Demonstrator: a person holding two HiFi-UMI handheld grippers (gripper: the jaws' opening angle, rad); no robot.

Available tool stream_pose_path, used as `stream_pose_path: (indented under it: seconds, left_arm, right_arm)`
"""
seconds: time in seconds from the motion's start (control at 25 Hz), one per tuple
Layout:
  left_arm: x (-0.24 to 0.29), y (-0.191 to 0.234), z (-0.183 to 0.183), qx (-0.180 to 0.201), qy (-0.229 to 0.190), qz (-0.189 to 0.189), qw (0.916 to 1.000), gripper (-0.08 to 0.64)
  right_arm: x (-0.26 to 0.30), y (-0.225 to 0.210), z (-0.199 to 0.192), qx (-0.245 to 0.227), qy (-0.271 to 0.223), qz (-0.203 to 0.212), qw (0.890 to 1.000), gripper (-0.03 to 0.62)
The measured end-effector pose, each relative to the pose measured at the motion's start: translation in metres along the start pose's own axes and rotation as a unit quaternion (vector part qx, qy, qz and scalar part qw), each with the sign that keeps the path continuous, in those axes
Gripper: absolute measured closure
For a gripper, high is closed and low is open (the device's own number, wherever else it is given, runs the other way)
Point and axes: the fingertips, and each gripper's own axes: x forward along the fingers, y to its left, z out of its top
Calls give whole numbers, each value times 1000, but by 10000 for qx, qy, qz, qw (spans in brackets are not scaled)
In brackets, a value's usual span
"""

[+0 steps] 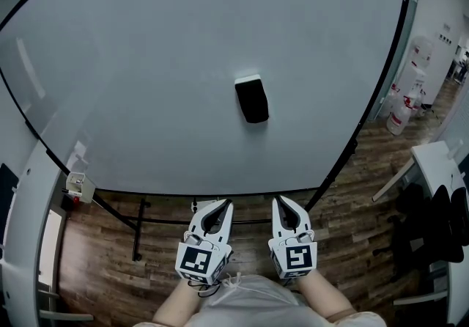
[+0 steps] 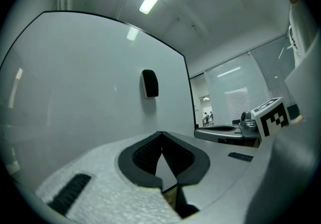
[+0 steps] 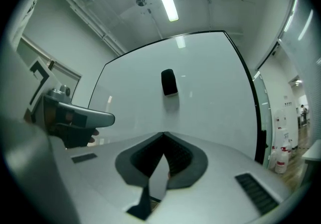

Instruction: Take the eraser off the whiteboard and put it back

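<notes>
A black eraser (image 1: 251, 99) sticks on the whiteboard (image 1: 146, 61) near its middle; it also shows as the eraser (image 2: 150, 83) in the left gripper view and the eraser (image 3: 169, 82) in the right gripper view. My left gripper (image 1: 220, 207) and right gripper (image 1: 283, 204) hang side by side below the board's lower edge, well short of the eraser. Both point at the board. Each has its jaw tips together with nothing between them. The left gripper (image 2: 161, 134) and the right gripper (image 3: 163, 135) show the same in their own views.
The whiteboard stands on a black frame (image 1: 139, 226) over a wooden floor (image 1: 352, 193). White and red bottles (image 1: 404, 102) stand at the right by a white table (image 1: 440, 164). A small clip box (image 1: 79, 186) sits at the board's lower left corner.
</notes>
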Motion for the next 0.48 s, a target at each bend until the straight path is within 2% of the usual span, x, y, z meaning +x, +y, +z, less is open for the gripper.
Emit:
stream_pose_path:
  seconds: [0.24, 0.48]
  left_arm:
    - [-3, 1, 0, -11, -28, 39, 10000, 545]
    - [-6, 3, 0, -31, -23, 119, 9999, 545]
  right_arm:
    - [-1, 1, 7, -203, -43, 3, 9998, 566]
    - [0, -3, 4, -76, -43, -31, 10000, 566]
